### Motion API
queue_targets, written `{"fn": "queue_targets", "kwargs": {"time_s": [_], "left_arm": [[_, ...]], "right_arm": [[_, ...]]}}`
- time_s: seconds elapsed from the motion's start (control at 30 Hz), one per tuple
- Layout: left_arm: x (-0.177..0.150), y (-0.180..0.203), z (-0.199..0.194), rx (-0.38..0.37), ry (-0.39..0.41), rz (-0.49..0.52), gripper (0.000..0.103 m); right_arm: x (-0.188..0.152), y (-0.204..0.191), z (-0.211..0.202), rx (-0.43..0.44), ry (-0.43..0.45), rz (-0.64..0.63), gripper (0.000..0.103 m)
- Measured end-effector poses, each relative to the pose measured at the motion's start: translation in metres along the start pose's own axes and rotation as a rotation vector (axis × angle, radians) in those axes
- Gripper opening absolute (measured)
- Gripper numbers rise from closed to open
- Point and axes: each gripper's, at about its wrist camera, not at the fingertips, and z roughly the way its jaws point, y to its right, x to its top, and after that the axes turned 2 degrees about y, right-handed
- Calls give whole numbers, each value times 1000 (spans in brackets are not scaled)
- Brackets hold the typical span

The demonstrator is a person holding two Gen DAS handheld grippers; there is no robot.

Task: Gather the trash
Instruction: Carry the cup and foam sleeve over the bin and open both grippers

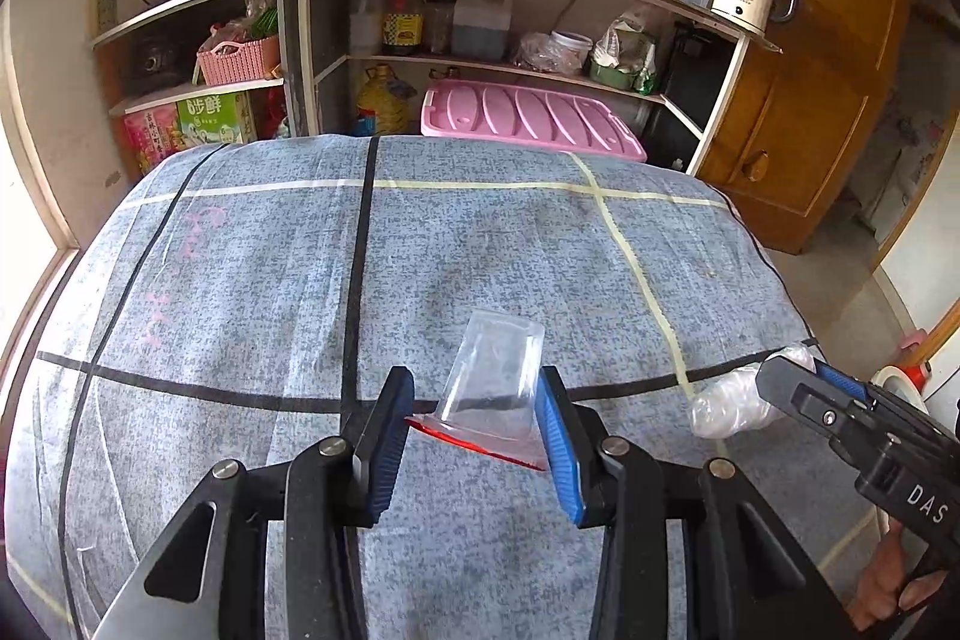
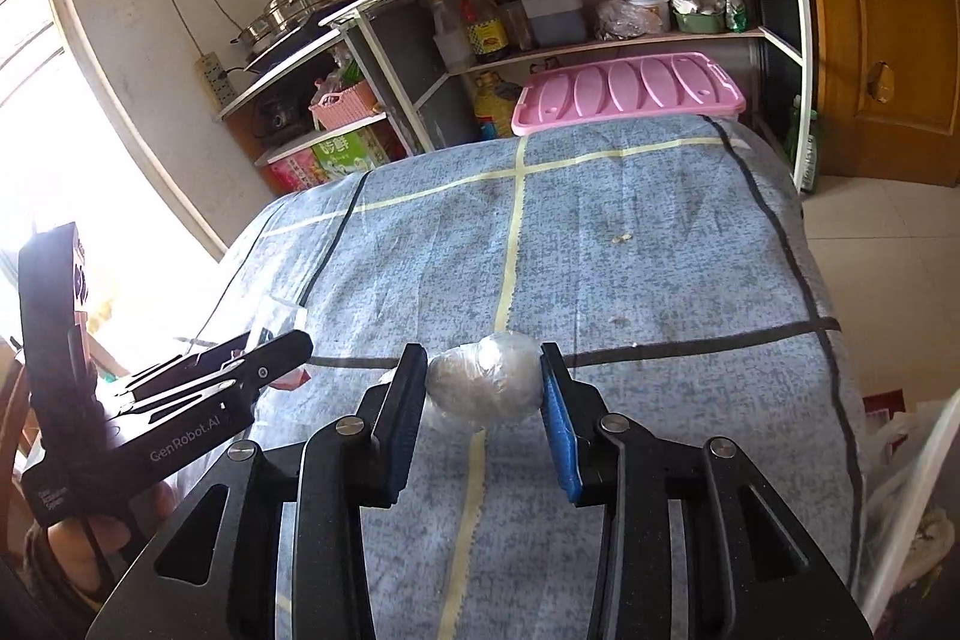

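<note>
The clear zip bag (image 1: 495, 388) sat between the pads of your left gripper (image 1: 477, 427), its red seal strip nearest the camera and its open body fanning away toward the shelf unit (image 1: 510, 10); its long axis ran roughly along the line of the fingers, tilted a little to the left. The jaws stood narrow and closed onto the bag's two side edges, so the bag was held and appeared lifted off the blue checked cloth (image 1: 240, 280). In your right gripper (image 2: 483, 394) the crumpled ball of clear plastic wrap (image 2: 483, 388) was pinched between both pads; being near round, it showed no clear long axis or heading. Those jaws were partly closed with the ball filling the gap, and it seemed just clear of the cloth. Both pieces of trash were therefore in hand, over the near half of the table, with the two grippers side by side. The step in hand was judged to be the lift after pick-up. The next move called for carrying both items to a bin or bag; a white plastic bag (image 2: 912, 460) showed at the right edge beyond the table, though whether it was the receptacle could not be told. You needed to keep both grips firm, since thin film slips easily.
</note>
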Motion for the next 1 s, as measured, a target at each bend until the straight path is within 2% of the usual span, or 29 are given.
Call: {"fn": "queue_targets", "kwargs": {"time_s": [0.4, 0.73, 0.87, 1.0], "left_arm": [[-20, 74, -58, -68, 66, 113, 42], [-42, 155, -89, -178, 86, 199, 42], [-52, 189, -94, -199, 82, 238, 42], [-63, 223, -96, -254, 74, 264, 42]], "right_arm": [[-11, 25, -81, -59, 105, 8, 38], [-33, 70, -151, -116, 172, 63, 38], [-42, 89, -178, -169, 197, 78, 39], [-50, 113, -200, -249, 211, 90, 39]]}}
